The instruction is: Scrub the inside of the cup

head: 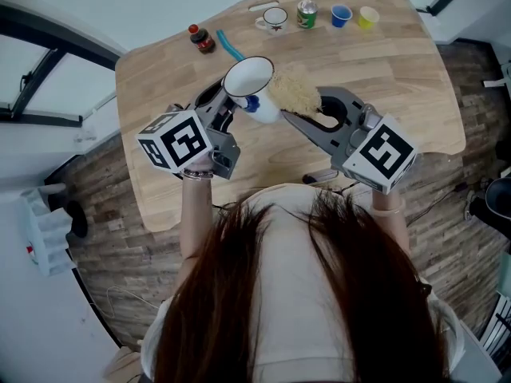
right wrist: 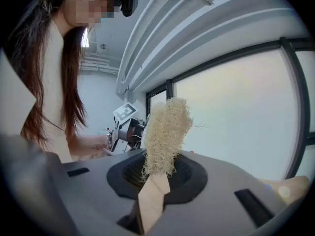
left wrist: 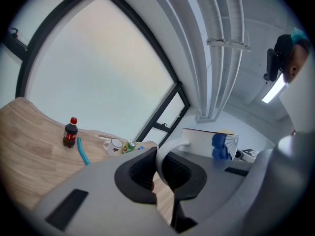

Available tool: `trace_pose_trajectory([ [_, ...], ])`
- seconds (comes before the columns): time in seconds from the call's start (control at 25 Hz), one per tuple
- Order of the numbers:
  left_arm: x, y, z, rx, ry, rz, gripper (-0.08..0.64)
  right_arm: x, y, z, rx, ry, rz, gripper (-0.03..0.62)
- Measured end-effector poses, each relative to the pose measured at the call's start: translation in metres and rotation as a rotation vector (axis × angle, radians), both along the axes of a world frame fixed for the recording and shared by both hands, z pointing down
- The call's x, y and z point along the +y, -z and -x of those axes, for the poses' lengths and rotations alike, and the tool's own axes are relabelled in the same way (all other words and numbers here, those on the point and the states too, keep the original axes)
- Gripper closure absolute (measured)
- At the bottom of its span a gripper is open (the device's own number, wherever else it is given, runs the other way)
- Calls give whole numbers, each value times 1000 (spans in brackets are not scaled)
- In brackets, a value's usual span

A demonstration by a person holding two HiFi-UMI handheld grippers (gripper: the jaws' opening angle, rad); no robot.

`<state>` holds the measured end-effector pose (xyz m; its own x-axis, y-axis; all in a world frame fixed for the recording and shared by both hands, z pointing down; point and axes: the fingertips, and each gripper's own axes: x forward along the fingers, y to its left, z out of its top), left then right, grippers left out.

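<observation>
L gripper [head: 222,106] is clamped on the white cup [head: 247,78] handle. R gripper [head: 307,122] pinches the loofah brush [head: 295,90], held beside the rim, not inside yet. Scrubbing prob. all still to do.

At the surface's [head: 160,78] far edge stand, left to right, a bottle [head: 201,38], mug [head: 274,18], can [head: 306,13], small cup [head: 341,15] and rightmost cup [head: 368,17]. Nearer, the left hand-held gripper's [head: 219,104] held cup [head: 249,76] sits just left of the right hand-held gripper's [head: 313,122] brush [head: 294,88].

Cup [left wrist: 204,141] bottom hidden behind left gripper [left wrist: 158,168] body, brush [right wrist: 165,127] handle end buried between right gripper [right wrist: 160,173] jaws, table [head: 399,94] near edge covered by person's hair [head: 319,294], can [head: 306,13] and bottle [head: 201,38] labels too small to read.
</observation>
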<state>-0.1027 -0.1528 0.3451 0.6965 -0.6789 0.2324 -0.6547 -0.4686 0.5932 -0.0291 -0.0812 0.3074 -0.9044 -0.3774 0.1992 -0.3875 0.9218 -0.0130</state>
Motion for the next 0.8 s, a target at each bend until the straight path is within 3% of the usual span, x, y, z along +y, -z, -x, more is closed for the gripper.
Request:
trace_pose_trajectory([
  [0.2,-3,-6,4,-33,55,21,535,-8,-6,-1,48,-78,-44,512],
  [0.48,-5,-12,5,-103,86,16,535,-7,-13,4,92,-77,-41,509],
  [0.8,-9,-18,10,-188,156,15,535,-15,-26,7,183,-144,-76,509],
])
